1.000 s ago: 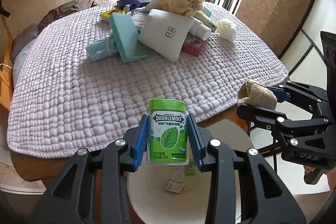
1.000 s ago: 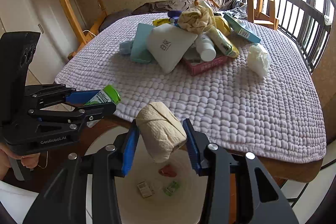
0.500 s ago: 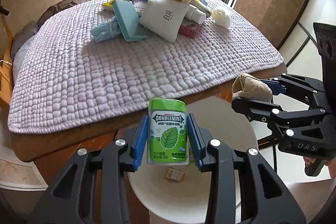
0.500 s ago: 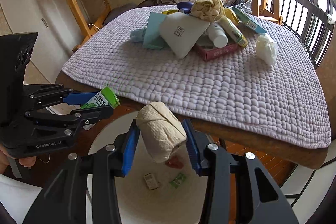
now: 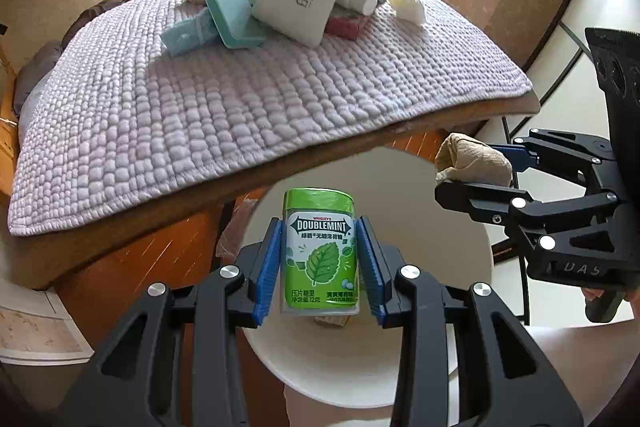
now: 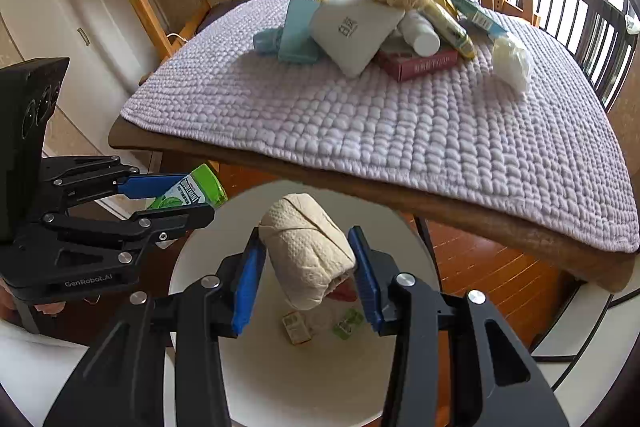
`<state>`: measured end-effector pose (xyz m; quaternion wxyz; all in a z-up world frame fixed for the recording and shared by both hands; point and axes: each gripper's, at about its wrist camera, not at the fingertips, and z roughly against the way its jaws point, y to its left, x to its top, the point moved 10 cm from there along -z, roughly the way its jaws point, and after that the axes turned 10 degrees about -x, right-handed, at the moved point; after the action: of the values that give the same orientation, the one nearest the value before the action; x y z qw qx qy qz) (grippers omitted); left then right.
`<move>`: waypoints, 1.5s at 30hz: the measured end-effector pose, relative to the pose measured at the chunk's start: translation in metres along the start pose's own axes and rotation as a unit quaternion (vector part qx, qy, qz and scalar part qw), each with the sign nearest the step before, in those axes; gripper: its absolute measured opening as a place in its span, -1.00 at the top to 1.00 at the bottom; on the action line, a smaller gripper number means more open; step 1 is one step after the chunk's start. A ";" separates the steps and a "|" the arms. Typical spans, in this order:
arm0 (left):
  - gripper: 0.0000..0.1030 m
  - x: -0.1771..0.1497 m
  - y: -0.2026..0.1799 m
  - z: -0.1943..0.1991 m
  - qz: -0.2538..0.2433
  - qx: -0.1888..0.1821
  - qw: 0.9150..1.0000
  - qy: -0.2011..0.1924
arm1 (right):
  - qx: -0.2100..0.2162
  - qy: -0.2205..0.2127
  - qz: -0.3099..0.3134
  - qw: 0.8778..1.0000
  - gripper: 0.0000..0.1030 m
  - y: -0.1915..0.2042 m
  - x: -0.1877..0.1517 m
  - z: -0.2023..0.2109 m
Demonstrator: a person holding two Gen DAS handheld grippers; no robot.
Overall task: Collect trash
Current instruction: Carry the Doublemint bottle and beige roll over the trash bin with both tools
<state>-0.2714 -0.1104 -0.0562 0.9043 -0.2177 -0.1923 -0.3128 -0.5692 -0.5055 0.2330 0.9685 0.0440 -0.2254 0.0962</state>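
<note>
My left gripper [image 5: 320, 267] is shut on a green Doublemint mint bottle [image 5: 319, 251], held upright over the white round bin [image 5: 400, 367]. My right gripper [image 6: 306, 275] is shut on a crumpled beige paper towel wad [image 6: 306, 261], also above the white bin [image 6: 280, 387]. Each gripper shows in the other's view: the right gripper [image 5: 476, 167] with the wad [image 5: 472, 159] at the right, the left gripper [image 6: 180, 195] with the bottle [image 6: 192, 189] at the left. Small scraps [image 6: 298, 327] lie on the bin's floor.
A table with a lilac quilted cover [image 5: 240, 99] stands behind the bin, its wooden edge [image 6: 440, 203] just above the rim. On it lies a pile: teal pouch [image 5: 232, 11], white pouch [image 5: 296, 3], red box [image 6: 420, 61], white bottle [image 6: 420, 33], white wad [image 6: 512, 63]. Wooden floor [image 6: 480, 259] below.
Both grippers have drawn back from the table and sunk slightly; the bin now fills more of each view and the table edge sits higher. Both grips are unchanged.
</note>
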 end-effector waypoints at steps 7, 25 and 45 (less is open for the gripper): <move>0.23 -0.010 0.001 -0.010 0.000 0.000 1.000 0.017 | -0.004 0.019 0.004 1.000 0.18 0.003 -0.016 -0.010; 0.23 -0.021 0.001 -0.043 0.003 0.008 0.999 0.047 | -0.011 0.042 0.004 0.999 0.18 0.006 -0.029 -0.034; 0.23 -0.020 0.003 -0.096 0.005 0.015 0.997 0.077 | -0.032 0.071 0.018 0.997 0.18 0.020 -0.038 -0.073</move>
<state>-0.2633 -0.1479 -0.1465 0.9210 -0.1802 -0.1259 -0.3215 -0.5760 -0.4834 0.1517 0.9812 0.0018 -0.1594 0.1091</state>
